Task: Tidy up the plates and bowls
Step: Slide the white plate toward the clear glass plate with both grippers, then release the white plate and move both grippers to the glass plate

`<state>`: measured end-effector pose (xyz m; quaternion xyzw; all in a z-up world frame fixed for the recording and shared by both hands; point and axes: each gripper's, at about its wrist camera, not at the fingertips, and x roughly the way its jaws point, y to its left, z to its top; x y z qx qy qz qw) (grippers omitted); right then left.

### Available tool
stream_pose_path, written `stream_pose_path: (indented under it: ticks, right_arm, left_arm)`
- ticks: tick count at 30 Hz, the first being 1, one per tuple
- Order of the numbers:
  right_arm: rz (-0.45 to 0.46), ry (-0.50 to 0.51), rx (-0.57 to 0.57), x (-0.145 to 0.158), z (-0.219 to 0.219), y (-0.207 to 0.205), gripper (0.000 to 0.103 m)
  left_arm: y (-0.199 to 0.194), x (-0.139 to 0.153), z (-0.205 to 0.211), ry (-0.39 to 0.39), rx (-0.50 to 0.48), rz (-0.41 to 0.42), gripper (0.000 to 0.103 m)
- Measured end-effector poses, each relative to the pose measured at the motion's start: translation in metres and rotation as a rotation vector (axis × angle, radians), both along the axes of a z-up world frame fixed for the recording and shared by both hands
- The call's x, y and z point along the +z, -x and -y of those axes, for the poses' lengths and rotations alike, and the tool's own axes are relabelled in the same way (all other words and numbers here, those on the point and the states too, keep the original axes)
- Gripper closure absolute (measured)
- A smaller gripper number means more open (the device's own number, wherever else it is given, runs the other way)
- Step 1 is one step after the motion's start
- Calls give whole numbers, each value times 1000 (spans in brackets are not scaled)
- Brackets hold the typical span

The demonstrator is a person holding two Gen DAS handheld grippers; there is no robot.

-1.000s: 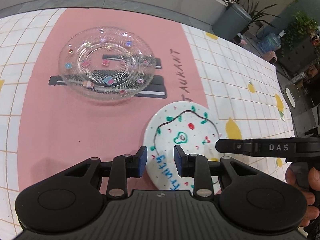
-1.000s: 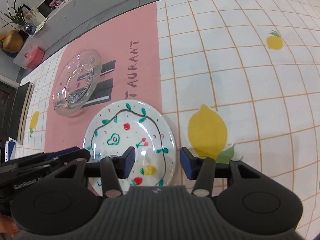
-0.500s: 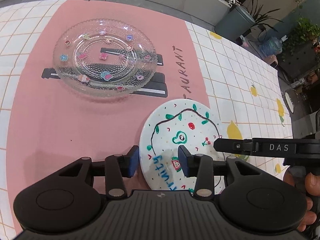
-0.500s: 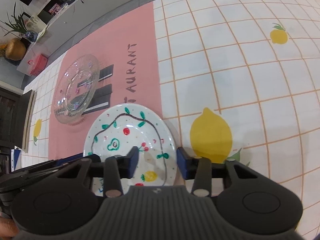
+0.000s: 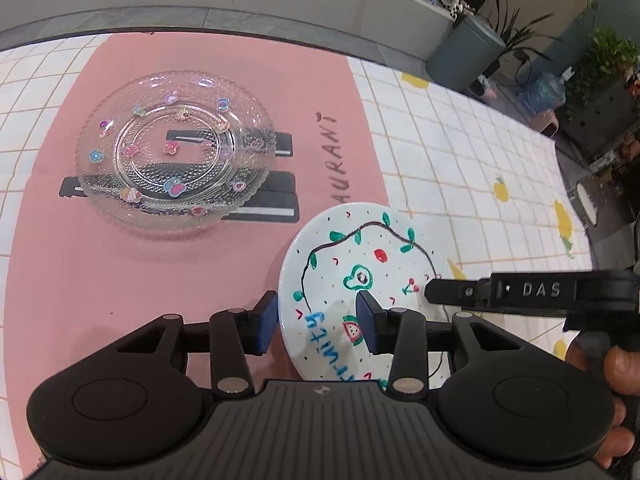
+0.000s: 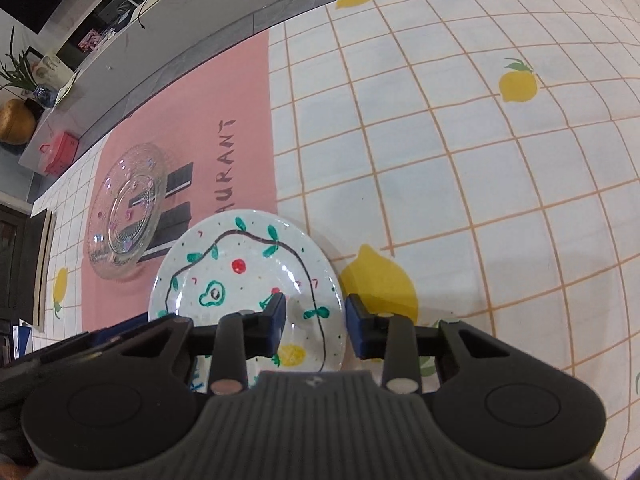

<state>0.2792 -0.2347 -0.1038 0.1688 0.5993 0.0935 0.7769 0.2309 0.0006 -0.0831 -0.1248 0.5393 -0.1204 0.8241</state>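
Two dishes are seen on the worktop (image 6: 460, 152): a clear glass plate (image 5: 176, 168) on the pink mat (image 5: 100, 300), and a painted white plate (image 6: 244, 292) at the mat's edge, part on the checked cloth. Compared with a second ago, the left claw (image 5: 318, 322) has been opened a little and shifted sideways, so that the painted plate's near-left rim now sits between its pads; the right claw (image 6: 316, 326) has been narrowed from a wider gap and its jaws are closing at this moment around the plate's right rim.

Left claw — pads apart, one outside the rim and one over the plate's face; no pressing contact is made out. Right claw — likewise apart, rim between the pads, not yet pinched as far as can be told. Nothing is held by either.

Judgement: a two-sided grasp on the painted plate is being set up, probably for stacking it with the glass plate; neither dish appears lifted yet.
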Motion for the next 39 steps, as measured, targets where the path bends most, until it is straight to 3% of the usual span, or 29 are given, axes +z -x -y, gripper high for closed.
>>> stream_pose_path:
  ticks: [9,16,21,23,25,29,32,39]
  right_arm:
    - [-21,2,160,6,-49,2,69]
    - [-58,27,241,1,-85,2,69]
    - [-55,44,263,2,-89,-3,64]
    - [-31,93,239,8,-85,-11,54]
    - [-11,75,188,15,-76,-21,50]
    - [-11,-10,111,17,-66,-39,50]
    - [-19,-43,85,14,-75,-48,50]
    - [-6,-68,47,15,-97,-69,50]
  left_arm:
    - [9,-2,-31,-93,25,-42,56]
    - [15,-4,-64,-78,56,-64,56]
    - [16,-1,-67,-118,22,-71,56]
    - [13,4,-72,-160,39,-57,56]
    - [7,9,-88,-128,83,-55,52]
    - [-11,17,-129,18,236,-35,49]
    - [-24,11,-145,85,308,-41,49]
    - [-42,-4,-145,100,338,-21,49]
